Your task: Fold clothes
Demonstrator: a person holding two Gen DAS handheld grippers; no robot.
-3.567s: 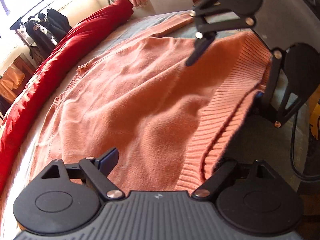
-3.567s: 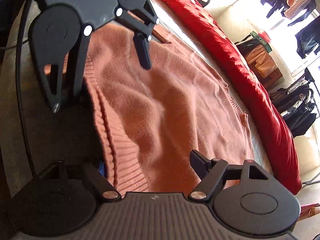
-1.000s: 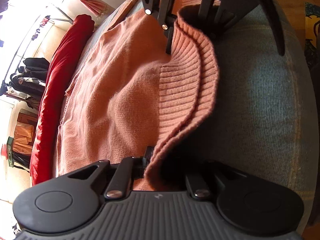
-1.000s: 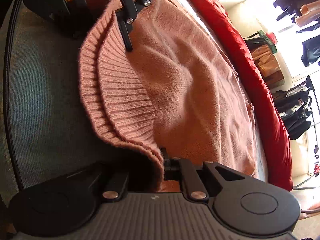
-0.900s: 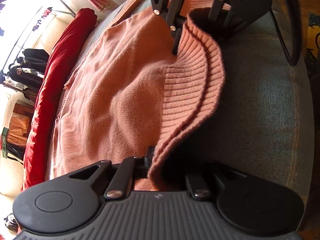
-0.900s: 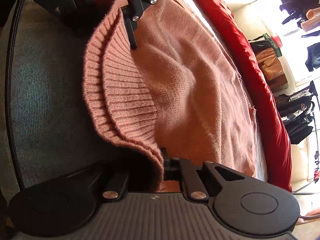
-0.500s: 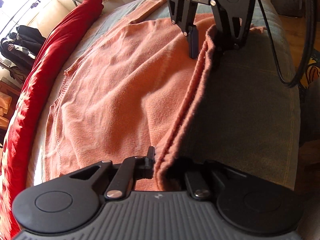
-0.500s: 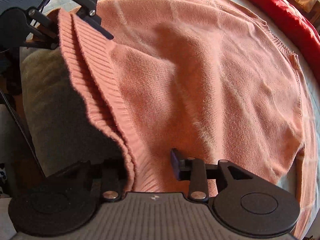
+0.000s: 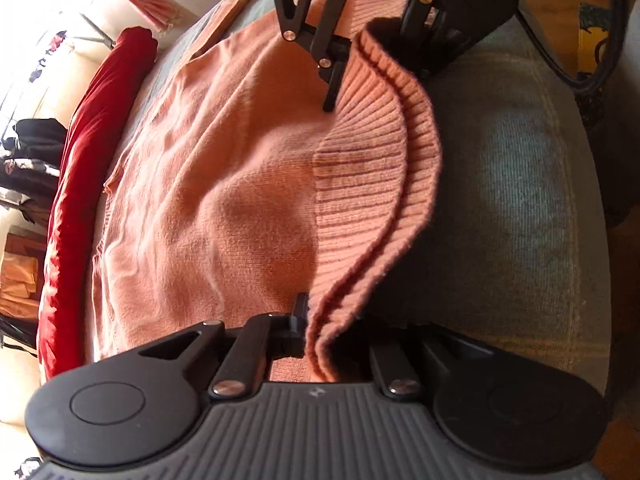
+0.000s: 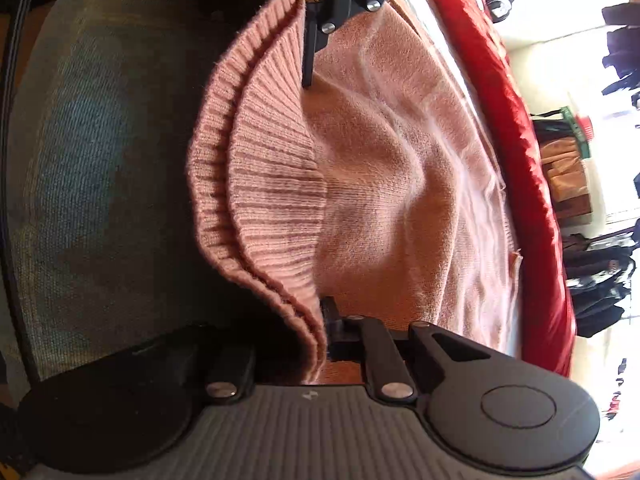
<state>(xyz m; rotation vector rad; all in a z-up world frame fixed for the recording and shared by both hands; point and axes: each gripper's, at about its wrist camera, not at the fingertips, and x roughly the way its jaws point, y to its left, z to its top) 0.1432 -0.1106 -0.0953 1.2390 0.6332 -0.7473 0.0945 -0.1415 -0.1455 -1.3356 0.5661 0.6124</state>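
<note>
Hem-lift step: left gripper (image 9: 316,332) and right gripper (image 10: 320,332) each clenched on the pink sweater's ribbed hem (image 9: 372,184), which next wants carrying across the body.

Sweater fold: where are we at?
Done: the sweater lies spread on the grey cushion. In hand: the left gripper and right gripper each pinch its ribbed hem, lifted. Left: carrying the hem over; no fold shows yet.

Salmon-pink knit sweater (image 9: 224,184), spread flat, its ribbed hem (image 9: 372,184) lifted in a sagging double-layered curve.
</note>
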